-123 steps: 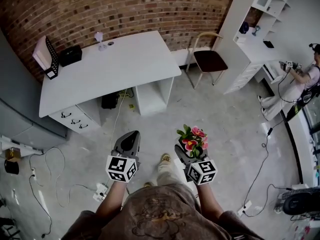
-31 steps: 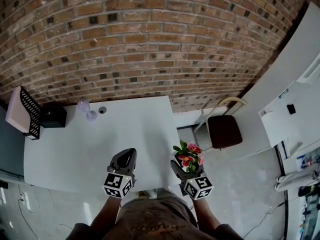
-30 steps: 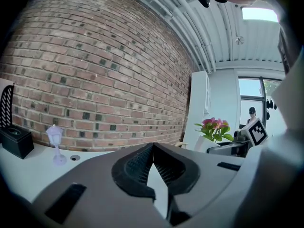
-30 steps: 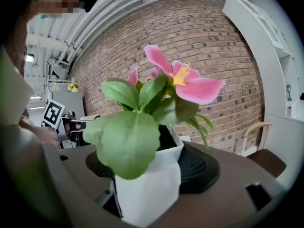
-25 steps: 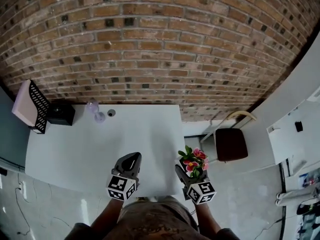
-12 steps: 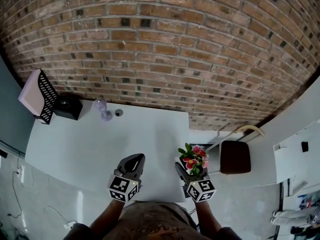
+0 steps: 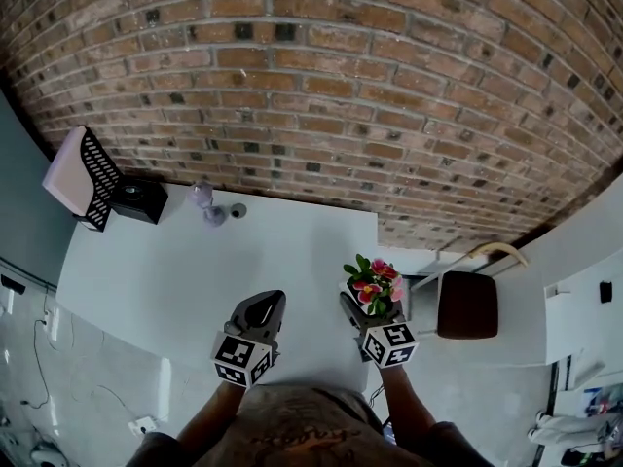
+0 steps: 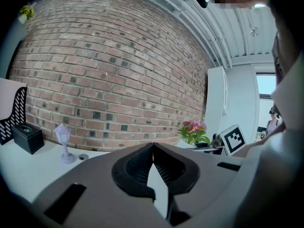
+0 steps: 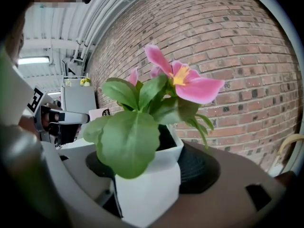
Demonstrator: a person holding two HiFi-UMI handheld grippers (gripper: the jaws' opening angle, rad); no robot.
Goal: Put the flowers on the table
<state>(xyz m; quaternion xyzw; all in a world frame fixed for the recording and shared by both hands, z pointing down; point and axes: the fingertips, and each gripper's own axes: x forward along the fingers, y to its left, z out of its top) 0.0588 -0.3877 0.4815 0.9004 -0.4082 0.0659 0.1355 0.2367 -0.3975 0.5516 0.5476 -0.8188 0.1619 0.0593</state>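
Flowers: pink-flowered green plant in white faceted pot [image 9: 147, 189], between the right gripper [image 7: 367, 306] jaws, 3 o'clock of the left gripper [image 7: 265, 305], at the white table [image 7: 175, 280] right edge.
Right gripper: clamped on the pot's sides.
Left gripper: jaws pressed together, empty.
Markings: black-and-white square marker cubes [image 7: 389, 343]; no legible words.

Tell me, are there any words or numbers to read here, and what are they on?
No words or numbers can be read.
Black-and-white square patterns, no letters: left cube on the left tongs, right cube on the right tongs.
Shirt print: too blurred to read.
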